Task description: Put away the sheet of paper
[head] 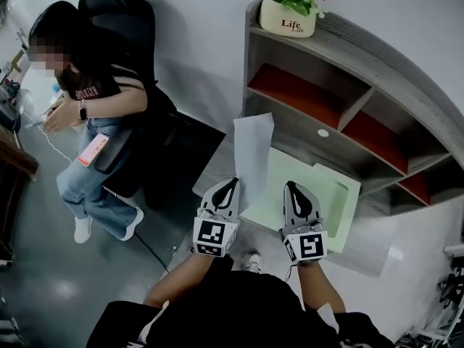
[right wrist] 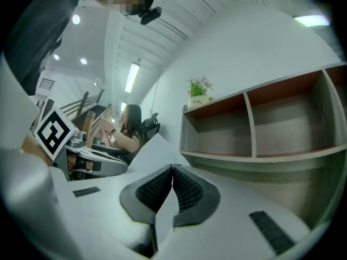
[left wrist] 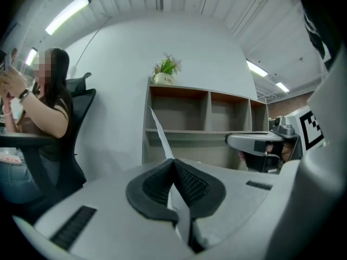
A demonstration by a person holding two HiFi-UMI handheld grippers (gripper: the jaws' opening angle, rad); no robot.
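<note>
Left gripper [head: 230, 185] fingers pinched shut on near edge of white sheet of paper [head: 254, 143], centre frame; right gripper [head: 291, 188] fingers clamp pale green folder [head: 332, 194] beside it; likely best: hold folder steady, slide sheet in flat, no creasing.

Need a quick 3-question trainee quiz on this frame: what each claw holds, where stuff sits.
1. True or false: the left claw is shut on the white sheet.
2. What does the right claw grip? A) a phone B) the green folder C) nothing
3. Fill in: the plant pot stands on the ___ of the shelf unit.

Key: 1 true; 2 B; 3 top.
</note>
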